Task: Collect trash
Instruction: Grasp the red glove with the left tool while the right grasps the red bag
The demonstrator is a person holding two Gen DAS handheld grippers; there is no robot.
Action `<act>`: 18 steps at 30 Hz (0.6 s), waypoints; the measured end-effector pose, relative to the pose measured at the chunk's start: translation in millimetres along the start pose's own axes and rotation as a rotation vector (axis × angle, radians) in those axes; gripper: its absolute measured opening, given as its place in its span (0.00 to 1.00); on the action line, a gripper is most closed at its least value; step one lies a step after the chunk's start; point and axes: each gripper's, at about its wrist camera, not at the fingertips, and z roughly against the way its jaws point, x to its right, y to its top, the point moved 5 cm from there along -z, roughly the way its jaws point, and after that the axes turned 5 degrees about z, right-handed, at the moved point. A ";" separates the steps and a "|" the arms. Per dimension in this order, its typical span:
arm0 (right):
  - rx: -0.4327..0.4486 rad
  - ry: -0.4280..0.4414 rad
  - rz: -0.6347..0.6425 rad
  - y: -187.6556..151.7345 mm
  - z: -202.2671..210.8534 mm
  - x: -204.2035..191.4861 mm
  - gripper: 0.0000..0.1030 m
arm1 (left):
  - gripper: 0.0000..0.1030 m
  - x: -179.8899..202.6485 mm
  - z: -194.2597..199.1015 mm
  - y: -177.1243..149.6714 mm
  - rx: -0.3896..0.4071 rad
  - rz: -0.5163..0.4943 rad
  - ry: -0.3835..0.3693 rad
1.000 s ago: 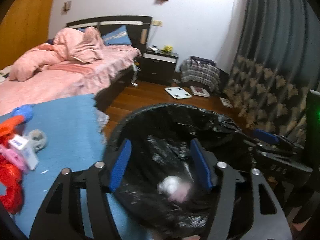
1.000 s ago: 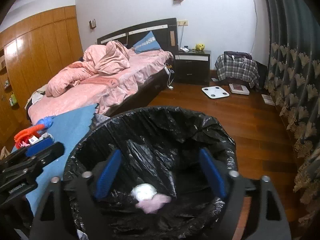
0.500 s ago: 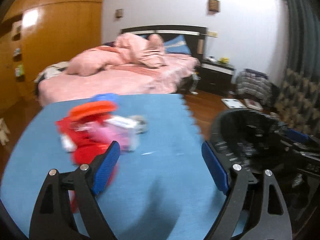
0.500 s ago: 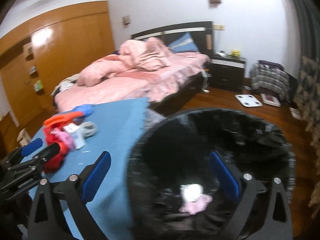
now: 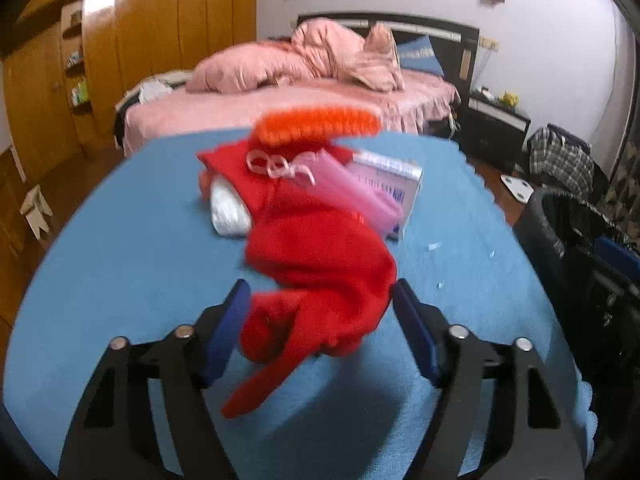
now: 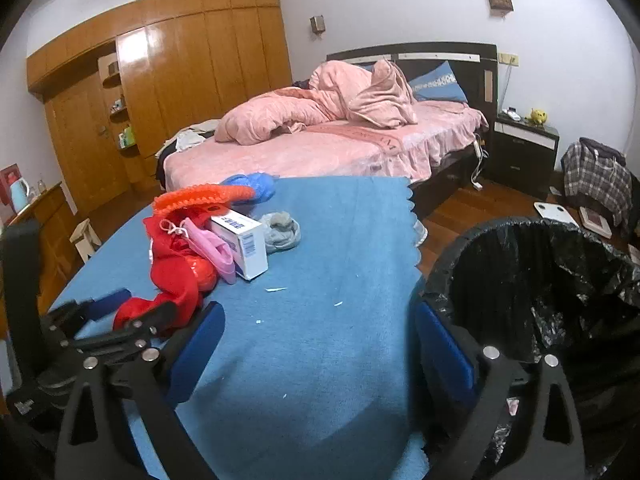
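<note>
Now the left gripper (image 5: 320, 312), jaws just narrowing, straddles the red cloth (image 5: 320, 256).

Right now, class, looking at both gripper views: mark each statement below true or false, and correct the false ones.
1. The red cloth lies on the blue mat. True.
2. The left gripper is shut on the white box. False: it is open, with the end of the red cloth between its fingers and the box farther off.
3. The bin has a black liner. True.
4. The right gripper holds a grey rag. False: it is open and empty; the rag lies beside the box.
5. The bed is bare. False: a pink quilt is piled on it.
</note>
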 end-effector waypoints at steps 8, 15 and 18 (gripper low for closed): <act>-0.030 0.003 0.012 -1.1 -10.1 -3.0 0.90 | 0.18 3.0 -15.1 -4.1 -0.063 -0.004 -0.056; -0.042 0.023 0.033 0.6 -17.5 -15.3 0.90 | 0.15 -20.3 13.1 -2.7 0.018 0.029 -0.017; -0.050 0.042 0.037 1.4 -23.1 -24.2 0.90 | 0.15 -38.4 21.6 -6.0 0.030 0.047 0.026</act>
